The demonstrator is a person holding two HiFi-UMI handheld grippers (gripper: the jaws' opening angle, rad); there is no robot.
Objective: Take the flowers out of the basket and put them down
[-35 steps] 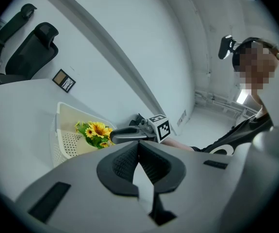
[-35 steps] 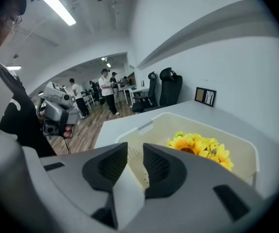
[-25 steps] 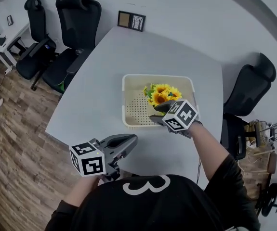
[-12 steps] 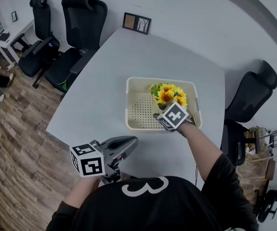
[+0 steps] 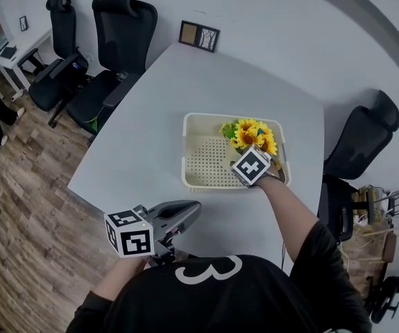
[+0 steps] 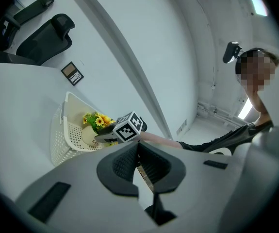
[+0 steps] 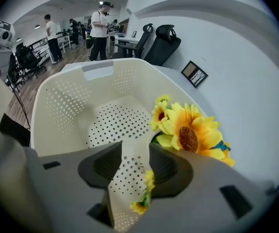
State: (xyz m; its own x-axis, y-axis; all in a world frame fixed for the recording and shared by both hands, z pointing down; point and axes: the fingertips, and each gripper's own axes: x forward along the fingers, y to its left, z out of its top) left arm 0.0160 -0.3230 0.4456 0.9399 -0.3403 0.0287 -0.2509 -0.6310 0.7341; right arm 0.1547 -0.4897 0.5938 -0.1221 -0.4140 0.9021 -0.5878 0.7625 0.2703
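In the head view the right tool (image 5: pixel 252 164) hangs over the near right part of the cream basket (image 5: pixel 213 115). Its marker cube covers its jaws and the lower part of the flowers (image 5: pixel 255 132), which stand in the basket's far right corner. What carries the stems is hidden here. The left tool (image 5: pixel 185 214) is low by the near edge of the pale grey worktop (image 5: pixel 143 116), well apart from the basket. A small framed picture (image 5: pixel 199 35) lies at the far edge. Black office chairs (image 5: pixel 119 26) stand on the wood-plank floor (image 5: pixel 19 207).

In the left gripper view that tool's pads meet at the tips with nothing between them. Beyond, the flowers seem to sit in a pale pot (image 6: pixel 88 136), though it is too small to be sure.

In the right gripper view the jaws stand partly apart over the basket's perforated bottom. The sunflower heads are just beside the right-hand jaw, outside the gap. A small yellow sprig (image 7: pixel 141 198) shows low between the jaws, and neither pad presses on it. The tool's body cuts off the base of the bunch. People (image 7: pixel 99 30) stand far off among desks.
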